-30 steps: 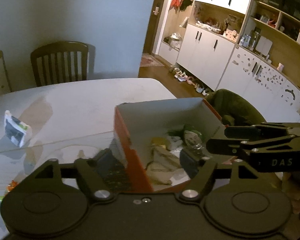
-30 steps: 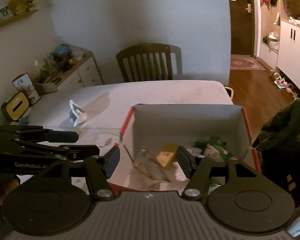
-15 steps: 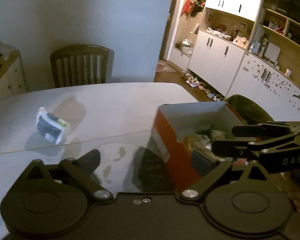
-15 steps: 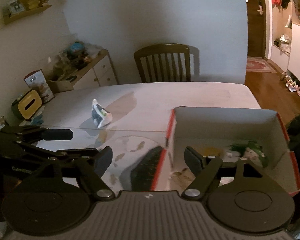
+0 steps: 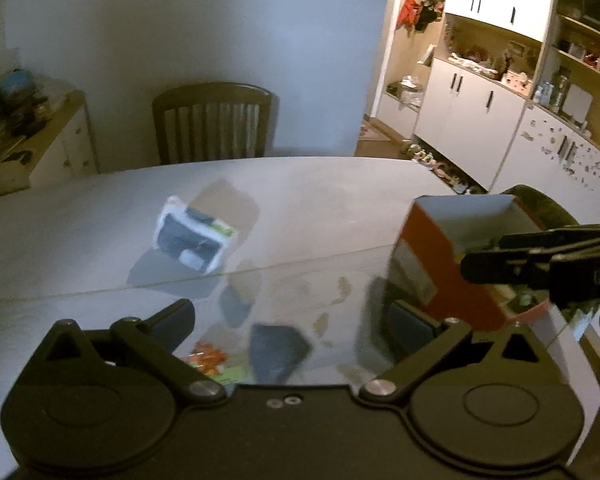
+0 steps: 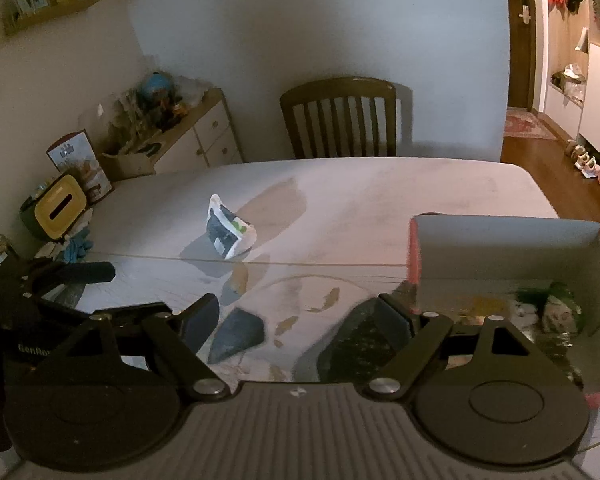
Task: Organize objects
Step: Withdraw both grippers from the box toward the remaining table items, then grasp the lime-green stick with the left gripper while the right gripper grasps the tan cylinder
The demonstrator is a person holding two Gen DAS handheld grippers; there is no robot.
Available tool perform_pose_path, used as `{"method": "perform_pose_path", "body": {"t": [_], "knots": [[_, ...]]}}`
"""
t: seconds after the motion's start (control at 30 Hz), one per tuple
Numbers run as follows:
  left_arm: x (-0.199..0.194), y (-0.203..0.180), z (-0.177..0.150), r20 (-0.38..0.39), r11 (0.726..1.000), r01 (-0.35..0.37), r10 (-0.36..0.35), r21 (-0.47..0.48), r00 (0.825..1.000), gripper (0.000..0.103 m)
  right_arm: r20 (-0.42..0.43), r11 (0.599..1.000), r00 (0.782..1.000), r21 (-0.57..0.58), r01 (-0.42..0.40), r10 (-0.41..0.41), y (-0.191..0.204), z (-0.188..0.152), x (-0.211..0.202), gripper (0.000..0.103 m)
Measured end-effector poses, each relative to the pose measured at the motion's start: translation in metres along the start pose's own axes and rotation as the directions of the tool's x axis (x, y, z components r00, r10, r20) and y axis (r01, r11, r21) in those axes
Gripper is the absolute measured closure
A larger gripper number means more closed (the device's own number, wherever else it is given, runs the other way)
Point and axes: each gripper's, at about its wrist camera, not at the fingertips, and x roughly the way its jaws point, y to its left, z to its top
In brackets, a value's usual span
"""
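Note:
A white, blue and green packet lies alone on the pale table. An orange cardboard box with several packets inside stands at the right. My left gripper hovers over the glossy near part of the table. Its jaws are opening, with nothing between them. A small orange and green packet lies just beyond its left finger. My right gripper hovers left of the box's near corner. Its jaws are also opening and hold nothing.
A wooden chair stands at the table's far side. A cluttered sideboard runs along the left wall. A yellow tissue box and blue gloves lie at the table's left edge. White cabinets line the right.
Both grippers have swung left, away from the box, which was under them and now sits at the right. Their jaws have widened. The lone packet has come nearer the middle of both views.

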Motion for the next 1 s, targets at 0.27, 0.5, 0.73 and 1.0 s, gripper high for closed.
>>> {"method": "perform_pose_path", "body": {"t": [0.27, 0.5, 0.73, 1.0], "knots": [[0.013, 0.047, -0.024, -0.029, 0.993, -0.046, 0.043, -0.111, 0.999, 0.0, -0.037, 0.999, 0.999, -0.033, 0.005, -0.007, 0.032, 0.005, 0.039, 0.018], [0.035, 0.07, -0.048, -0.076, 0.983, -0.078, 0.066, -0.165, 0.995, 0.0, -0.098, 0.998, 0.995, -0.052, 0.019, -0.024, 0.051, 0.008, 0.078, 0.018], [0.064, 0.07, -0.066, -0.108, 0.979, -0.082, 0.063, -0.187, 0.992, 0.0, -0.155, 0.997, 0.987, -0.075, 0.028, -0.04, 0.062, 0.011, 0.118, 0.018], [0.086, 0.067, -0.075, -0.116, 0.977, -0.131, 0.112, -0.17, 0.987, 0.001, -0.208, 0.992, 0.976, -0.115, 0.041, -0.065, 0.07, 0.009, 0.163, 0.018]]}}
